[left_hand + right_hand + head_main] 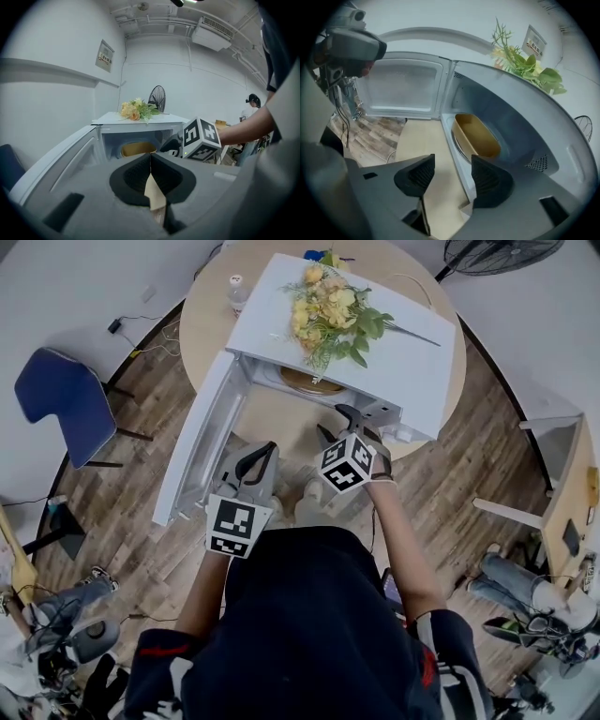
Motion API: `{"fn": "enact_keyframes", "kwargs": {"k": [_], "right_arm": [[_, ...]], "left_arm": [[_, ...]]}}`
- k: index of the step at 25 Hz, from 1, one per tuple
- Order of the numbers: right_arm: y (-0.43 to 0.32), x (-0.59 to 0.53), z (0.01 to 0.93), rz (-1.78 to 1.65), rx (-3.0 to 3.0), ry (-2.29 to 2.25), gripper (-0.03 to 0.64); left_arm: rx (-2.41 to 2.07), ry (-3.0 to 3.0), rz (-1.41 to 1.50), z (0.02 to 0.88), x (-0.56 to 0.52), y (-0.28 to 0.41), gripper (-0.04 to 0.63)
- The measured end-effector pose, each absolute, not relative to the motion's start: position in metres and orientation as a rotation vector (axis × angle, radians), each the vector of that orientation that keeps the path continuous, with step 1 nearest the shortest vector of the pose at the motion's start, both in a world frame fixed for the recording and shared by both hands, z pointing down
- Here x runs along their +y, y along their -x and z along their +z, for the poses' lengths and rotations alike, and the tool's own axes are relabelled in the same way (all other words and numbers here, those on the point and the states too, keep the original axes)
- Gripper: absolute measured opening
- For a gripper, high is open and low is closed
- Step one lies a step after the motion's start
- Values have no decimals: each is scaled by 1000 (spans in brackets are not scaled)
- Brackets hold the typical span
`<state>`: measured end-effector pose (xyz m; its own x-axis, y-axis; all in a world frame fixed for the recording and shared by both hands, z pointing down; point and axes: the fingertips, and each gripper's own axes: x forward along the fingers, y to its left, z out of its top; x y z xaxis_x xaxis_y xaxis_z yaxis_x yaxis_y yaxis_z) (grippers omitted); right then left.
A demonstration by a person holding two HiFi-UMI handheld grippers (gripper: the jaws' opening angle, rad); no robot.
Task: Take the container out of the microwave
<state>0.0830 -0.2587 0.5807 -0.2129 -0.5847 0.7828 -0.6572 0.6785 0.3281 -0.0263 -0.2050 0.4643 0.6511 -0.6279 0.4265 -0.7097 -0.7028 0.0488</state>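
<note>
Open microwave (375, 352) on the round desk (202, 320), door (401, 89) swung wide. The tan container (476, 136) sits on the turntable inside, well apart from both tools. The right hand-held gripper (452, 171) points at the cavity mouth, jaws apart with nothing between them. The left hand-held gripper (151, 164) hangs back, jaws together and empty.

Likely hazards:
- A jaw catching the lower sill or side wall on entry.
- A shallow pinch on the thin rim, letting the container tip or slide.
- The flowers (328, 315) on top being jolted.
</note>
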Motion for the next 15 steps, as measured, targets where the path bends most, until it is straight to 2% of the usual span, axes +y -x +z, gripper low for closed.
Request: {"fn": "enact_keyframes", "kwargs": {"k": [6,15], "right_arm": [[-88,-280,598,40,-1817,-981,272],[-90,-299,616,34,-1753,-1016,275]], "left_arm": [[-1097,-2646,603,472,-208,25,17],[-1082,-2628,631,482,-209,20,17]]}}
